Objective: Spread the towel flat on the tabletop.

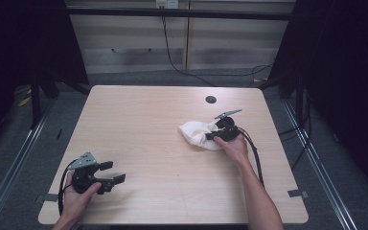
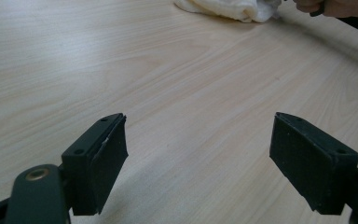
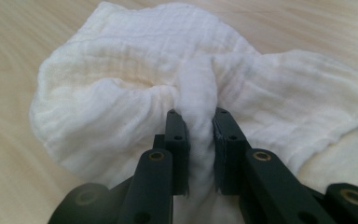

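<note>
A crumpled white cloth (image 1: pixel 197 134) lies on the wooden table (image 1: pixel 148 124), right of centre. My right gripper (image 1: pixel 212 135) is at its right side, shut on a bunched fold of the cloth (image 3: pixel 121 93); the fold stands pinched between the two pads (image 3: pixel 179 140) in the right gripper view. My left gripper (image 1: pixel 110 172) rests at the table's near left corner, held in a hand, open with bare table between its jaws. In the left gripper view the gripper (image 2: pixel 198 158) faces the cloth (image 2: pixel 228 8) far across the table.
A round cable hole (image 1: pixel 211 99) sits near the table's far edge. Black cables trail from both grippers over the table. A cabinet with drawers (image 1: pixel 172 43) stands behind the table, and dark curtains hang on both sides.
</note>
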The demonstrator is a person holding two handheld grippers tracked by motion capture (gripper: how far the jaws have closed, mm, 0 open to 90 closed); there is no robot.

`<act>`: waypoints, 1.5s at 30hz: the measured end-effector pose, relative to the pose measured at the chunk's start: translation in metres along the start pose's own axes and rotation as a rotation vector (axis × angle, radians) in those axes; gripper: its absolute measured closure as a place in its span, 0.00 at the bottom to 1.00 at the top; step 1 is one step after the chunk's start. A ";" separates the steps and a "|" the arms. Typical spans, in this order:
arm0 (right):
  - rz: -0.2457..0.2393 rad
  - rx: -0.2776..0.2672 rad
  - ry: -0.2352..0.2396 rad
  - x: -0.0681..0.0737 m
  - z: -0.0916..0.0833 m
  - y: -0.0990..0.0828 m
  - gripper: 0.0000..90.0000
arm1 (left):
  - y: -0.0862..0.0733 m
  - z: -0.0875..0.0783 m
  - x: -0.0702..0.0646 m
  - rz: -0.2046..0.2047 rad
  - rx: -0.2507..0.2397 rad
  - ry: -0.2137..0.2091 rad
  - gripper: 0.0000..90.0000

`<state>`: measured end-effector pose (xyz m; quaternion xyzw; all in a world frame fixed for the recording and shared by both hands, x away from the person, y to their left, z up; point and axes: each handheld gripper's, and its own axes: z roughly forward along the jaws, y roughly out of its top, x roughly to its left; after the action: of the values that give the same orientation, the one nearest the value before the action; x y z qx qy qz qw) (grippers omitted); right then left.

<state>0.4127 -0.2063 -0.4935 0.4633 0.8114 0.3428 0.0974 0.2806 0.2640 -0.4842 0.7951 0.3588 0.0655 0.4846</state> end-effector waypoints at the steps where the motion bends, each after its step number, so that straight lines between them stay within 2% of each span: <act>1: 0.000 0.000 0.000 0.000 0.000 0.000 0.87 | 0.000 0.000 -0.001 0.004 0.003 0.001 0.21; 2: -0.007 -0.008 0.024 0.006 -0.002 -0.005 0.87 | 0.000 0.001 -0.001 0.004 0.004 0.000 0.21; 7: -0.024 -0.013 0.020 0.016 -0.005 -0.011 0.87 | 0.000 0.001 -0.001 0.000 0.005 0.007 0.21; 8: -0.013 -0.040 0.037 0.020 -0.006 -0.018 0.87 | 0.000 0.000 -0.001 0.000 0.003 0.007 0.21; 9: -0.013 -0.040 0.037 0.020 -0.006 -0.018 0.87 | 0.000 0.000 0.000 0.003 0.002 0.008 0.21; 10: -0.004 -0.051 0.061 0.025 -0.008 -0.024 0.87 | 0.000 -0.001 0.000 0.000 0.002 0.010 0.21; 14: -0.030 -0.044 0.078 0.034 -0.011 -0.028 0.87 | 0.000 0.001 0.001 -0.004 0.008 0.013 0.21; 15: -0.047 -0.033 0.081 0.043 -0.013 -0.031 0.87 | 0.000 0.001 0.000 -0.002 0.009 0.013 0.21; 19: -0.048 -0.045 0.108 0.050 -0.014 -0.036 0.87 | 0.000 0.002 0.000 0.001 0.013 0.014 0.21; 25: -0.091 -0.046 0.139 0.065 -0.015 -0.042 0.86 | 0.000 0.002 0.001 -0.009 0.014 0.020 0.21; 30: -0.126 -0.045 0.169 0.083 -0.020 -0.051 0.85 | 0.000 0.002 0.002 -0.009 0.017 0.022 0.21; 33: -0.142 -0.046 0.196 0.095 -0.023 -0.058 0.82 | 0.000 0.002 0.002 -0.009 0.017 0.021 0.21; 38: -0.155 -0.049 0.201 0.110 -0.027 -0.064 0.74 | 0.000 0.003 0.002 -0.006 0.025 0.024 0.21; 42: -0.172 -0.050 0.198 0.114 -0.033 -0.064 0.66 | 0.000 0.002 0.001 -0.009 0.020 0.022 0.21; 45: -0.172 -0.062 0.192 0.115 -0.045 -0.064 0.61 | 0.000 0.001 0.003 -0.009 0.021 0.024 0.21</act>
<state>0.2844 -0.1548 -0.4829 0.3538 0.8429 0.4006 0.0627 0.2828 0.2648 -0.4858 0.7977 0.3689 0.0689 0.4720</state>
